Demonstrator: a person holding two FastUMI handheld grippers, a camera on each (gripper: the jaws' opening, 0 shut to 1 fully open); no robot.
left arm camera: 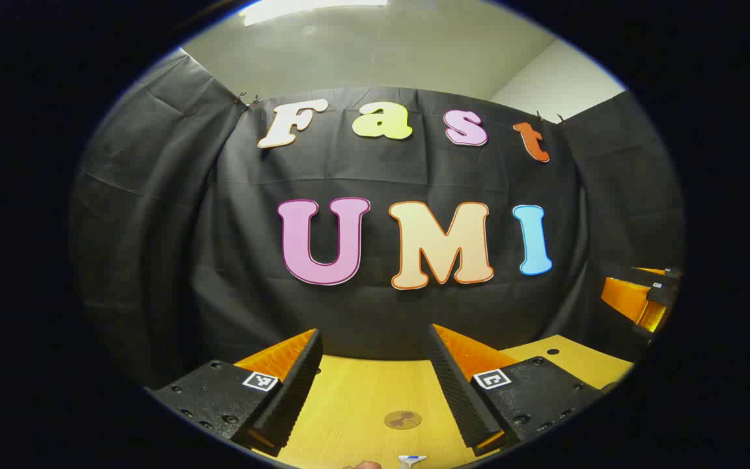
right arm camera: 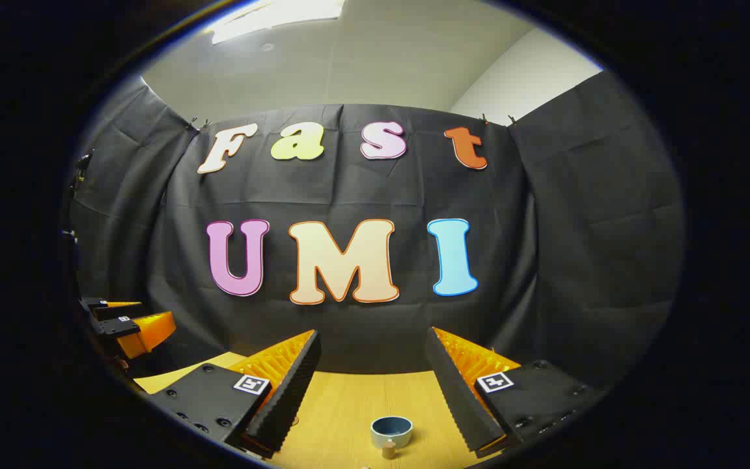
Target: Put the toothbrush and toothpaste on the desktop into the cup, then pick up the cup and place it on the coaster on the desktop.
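Right at the bottom edge of the left gripper view, a white and blue tip of what may be the toothbrush (left arm camera: 411, 460) peeks in, cut off and hard to identify, lying on the yellow wooden worktop (left arm camera: 355, 397) between the fingers of the left hand-held gripper (left arm camera: 375, 384), whose jaws stand wide apart and hold nothing. Just beyond that tip, also between the fingers, lies the round brown coaster (left arm camera: 402, 419). Far right, the other gripper shows in orange and black. Over in the right gripper view, the right hand-held gripper (right arm camera: 372, 384) is likewise spread wide and empty, with the blue-grey cup (right arm camera: 391, 430) standing upright on the worktop between its fingers, a small brown object (right arm camera: 388, 449) touching its near side
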